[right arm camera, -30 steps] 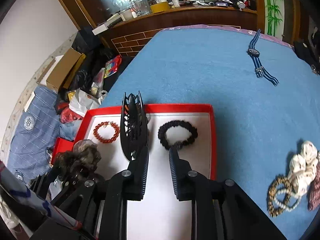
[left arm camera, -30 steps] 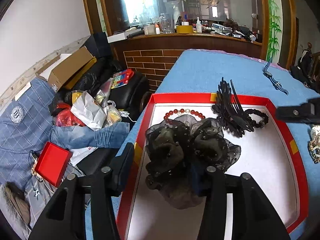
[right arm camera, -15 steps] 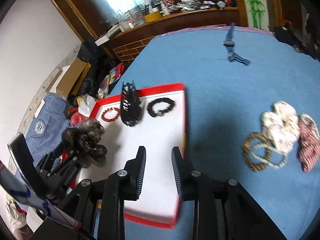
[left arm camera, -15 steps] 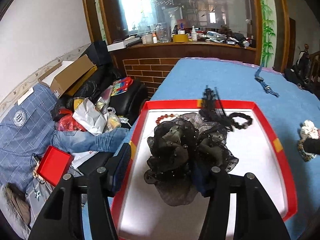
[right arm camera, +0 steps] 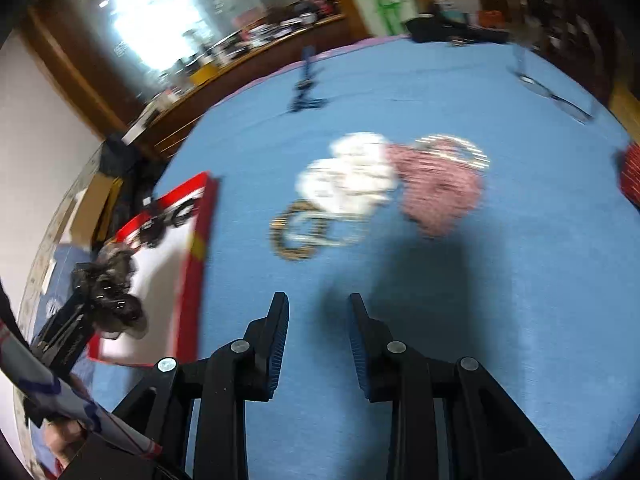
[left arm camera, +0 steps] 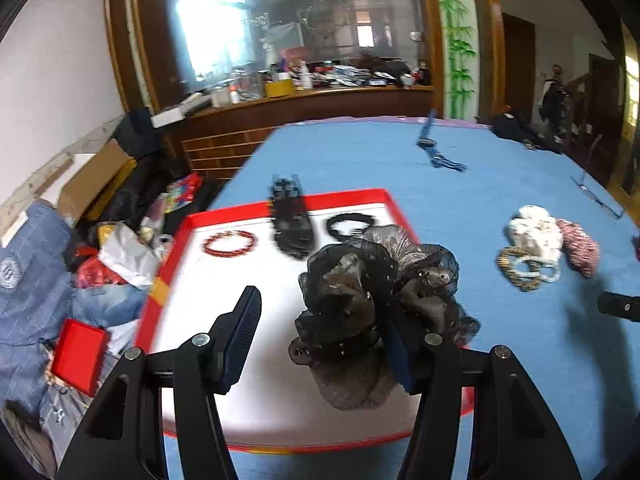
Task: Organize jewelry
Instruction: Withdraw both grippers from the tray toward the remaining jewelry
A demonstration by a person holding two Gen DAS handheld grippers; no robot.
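A black gauze scrunchie [left arm camera: 376,304] clings to one finger [left arm camera: 400,356] of the half-open left hand-held gripper [left arm camera: 320,344] above the red tray [left arm camera: 176,256]; it could snag and drag off instead of dropping cleanly. The right hand-held gripper [right arm camera: 318,344], parted and empty, heads toward bracelets [right arm camera: 304,232] and scrunchies [right arm camera: 352,180] farther across the blue table [right arm camera: 480,300].
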